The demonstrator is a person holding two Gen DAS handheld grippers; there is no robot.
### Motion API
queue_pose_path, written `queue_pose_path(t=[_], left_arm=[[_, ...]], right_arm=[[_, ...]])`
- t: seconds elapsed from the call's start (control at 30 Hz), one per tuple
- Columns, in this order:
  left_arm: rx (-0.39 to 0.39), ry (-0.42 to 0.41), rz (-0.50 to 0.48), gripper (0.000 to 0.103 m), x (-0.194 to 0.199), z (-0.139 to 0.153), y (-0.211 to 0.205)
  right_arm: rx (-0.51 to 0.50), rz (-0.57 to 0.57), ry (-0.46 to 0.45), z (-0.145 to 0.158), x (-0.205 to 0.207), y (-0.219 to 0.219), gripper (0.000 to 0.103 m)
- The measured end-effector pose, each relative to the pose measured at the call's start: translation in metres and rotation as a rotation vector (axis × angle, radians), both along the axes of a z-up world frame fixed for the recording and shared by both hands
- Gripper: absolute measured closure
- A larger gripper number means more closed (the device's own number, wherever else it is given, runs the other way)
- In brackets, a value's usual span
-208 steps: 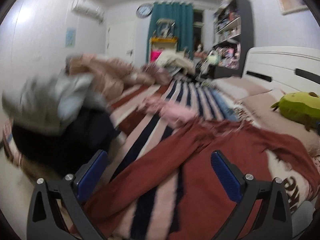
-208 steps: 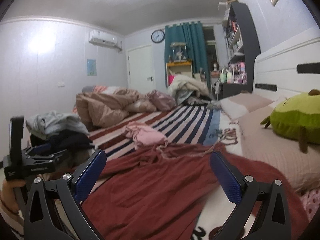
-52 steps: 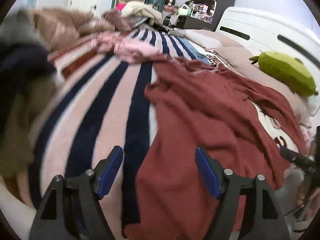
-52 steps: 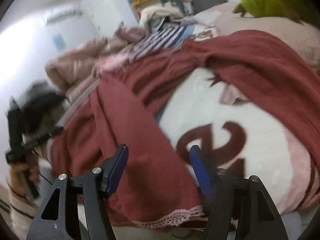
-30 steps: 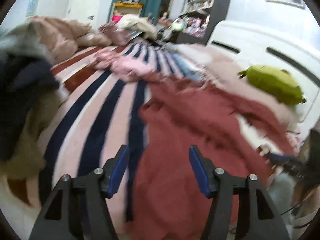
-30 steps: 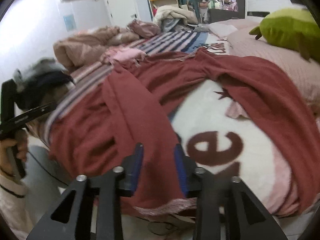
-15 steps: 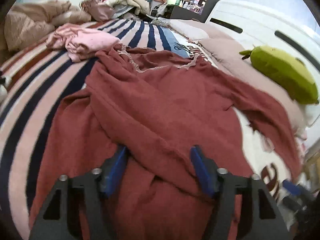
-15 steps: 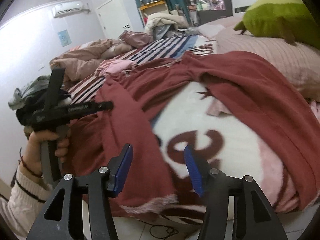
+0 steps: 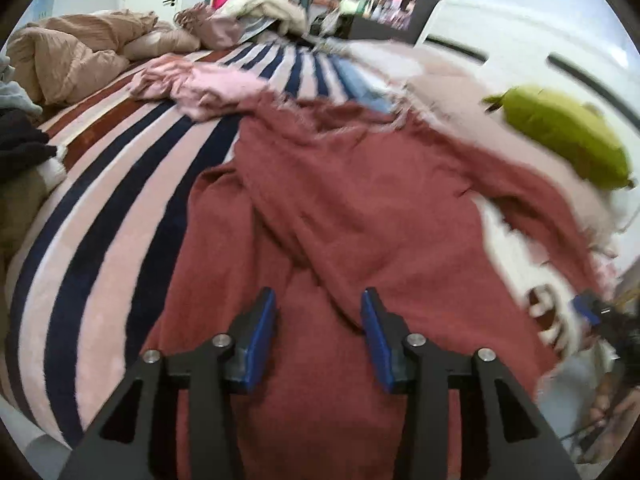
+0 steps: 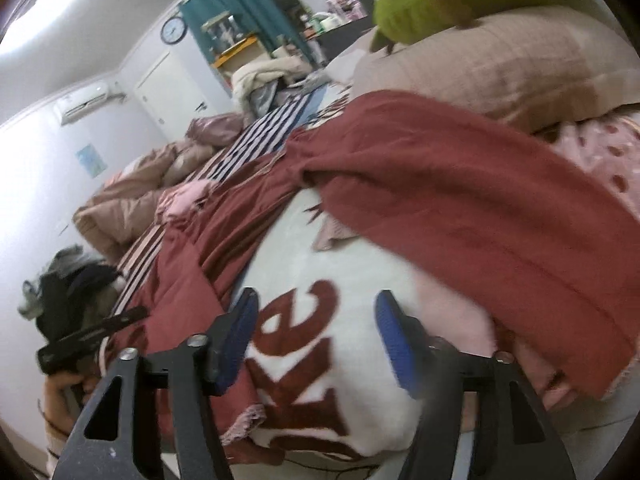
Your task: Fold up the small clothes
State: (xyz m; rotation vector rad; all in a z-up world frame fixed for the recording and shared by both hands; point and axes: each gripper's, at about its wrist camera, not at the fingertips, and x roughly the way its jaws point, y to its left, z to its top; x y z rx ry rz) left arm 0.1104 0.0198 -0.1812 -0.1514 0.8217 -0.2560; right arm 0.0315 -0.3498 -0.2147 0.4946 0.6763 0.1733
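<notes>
A rust-red garment (image 9: 360, 208) lies spread and creased across the bed, its hem hanging over the near edge. My left gripper (image 9: 318, 336) is open and empty just above its lower part. In the right wrist view the garment (image 10: 460, 184) drapes toward the pillows. My right gripper (image 10: 316, 340) is open and empty over the white blanket with dark red letters (image 10: 360, 280). A small pink garment (image 9: 200, 84) lies crumpled farther up the bed.
The bed has a striped blanket (image 9: 100, 208). A green plush (image 9: 568, 136) rests on beige pillows (image 10: 500, 68) by the white headboard. A beige duvet (image 9: 72, 52) and a pile of dark and grey clothes (image 10: 68, 280) sit at the left. Shelves stand beyond.
My left gripper has pulled back toward the near edge of the red garment. My right gripper has swung right, off the garment's hem and over the lettered blanket. Both stay open.
</notes>
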Motion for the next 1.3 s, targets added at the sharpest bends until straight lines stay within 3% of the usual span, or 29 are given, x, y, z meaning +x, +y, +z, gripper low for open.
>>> queue_pose_path(t=[0.07, 0.17, 0.33, 0.57, 0.73, 0.77, 0.83, 0.9, 0.97, 1.07, 1.17, 1.23, 1.3], left_arm=[[-0.022, -0.037, -0.013, 0.049, -0.006, 0.012, 0.0], [-0.043, -0.071, -0.026, 0.048, -0.011, 0.027, 0.0], [-0.054, -0.095, -0.021, 0.047, -0.017, 0.039, -0.002], [-0.095, -0.118, -0.005, 0.047, -0.027, 0.046, 0.006], [-0.108, -0.137, 0.028, 0.046, -0.035, 0.049, 0.02], [-0.113, -0.139, 0.034, 0.046, -0.035, 0.049, 0.023], [-0.121, -0.145, 0.048, 0.046, -0.037, 0.05, 0.029], [-0.129, -0.15, 0.058, 0.046, -0.038, 0.05, 0.034], [-0.135, -0.155, 0.064, 0.046, -0.039, 0.05, 0.038], [-0.133, -0.165, 0.073, 0.046, -0.04, 0.051, 0.044], [-0.137, -0.177, 0.082, 0.046, -0.042, 0.051, 0.05], [-0.143, -0.185, 0.083, 0.046, -0.043, 0.052, 0.053], [-0.147, -0.193, 0.087, 0.046, -0.043, 0.052, 0.056]], right_arm=[[0.028, -0.028, 0.005, -0.002, -0.004, -0.01, 0.037], [0.114, -0.038, 0.019, -0.014, -0.004, -0.023, 0.035], [0.285, -0.099, -0.03, -0.022, 0.008, -0.042, 0.023], [0.222, -0.333, -0.11, -0.012, 0.033, -0.052, 0.019], [0.267, -0.472, -0.141, -0.013, 0.036, -0.062, 0.022], [0.273, -0.502, -0.148, -0.013, 0.036, -0.064, 0.024], [0.219, -0.585, -0.146, -0.012, 0.039, -0.064, 0.039], [0.148, -0.644, -0.108, -0.011, 0.047, -0.067, 0.082], [0.153, -0.648, -0.097, -0.013, 0.049, -0.074, 0.095], [0.103, -0.617, -0.152, -0.005, 0.045, -0.071, 0.1], [0.021, -0.576, -0.293, 0.019, 0.032, -0.056, 0.102], [-0.035, -0.498, -0.378, 0.042, 0.029, -0.04, 0.102], [-0.12, -0.411, -0.389, 0.063, 0.036, -0.019, 0.101]])
